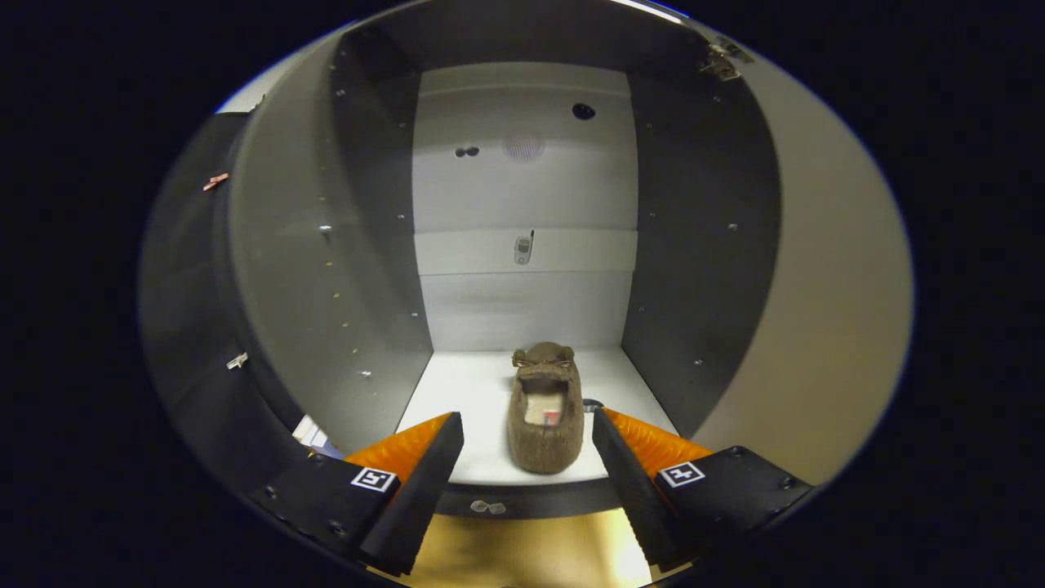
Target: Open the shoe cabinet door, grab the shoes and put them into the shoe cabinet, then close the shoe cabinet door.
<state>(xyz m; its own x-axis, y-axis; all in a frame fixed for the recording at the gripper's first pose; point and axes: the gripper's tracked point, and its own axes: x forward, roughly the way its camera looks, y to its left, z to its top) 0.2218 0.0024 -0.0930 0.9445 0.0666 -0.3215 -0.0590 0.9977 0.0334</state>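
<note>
Your gripper (528,433) sits released, fingers spread wide, touching nothing. The shoe (545,408) lies between the fingertips and just beyond them at 12 o'clock, on the shoe cabinet (457,392) floor, heel toward you. Cabinet door (824,310) swung open at 3 o'clock.

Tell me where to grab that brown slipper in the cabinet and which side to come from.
Grip the brown slipper across its heel sides, coming straight in from the cabinet front. The heel faces the open hand-held gripper, its narrow body lies lengthwise between the spread fingers, neither touching it, so they would likely straddle it.
</note>
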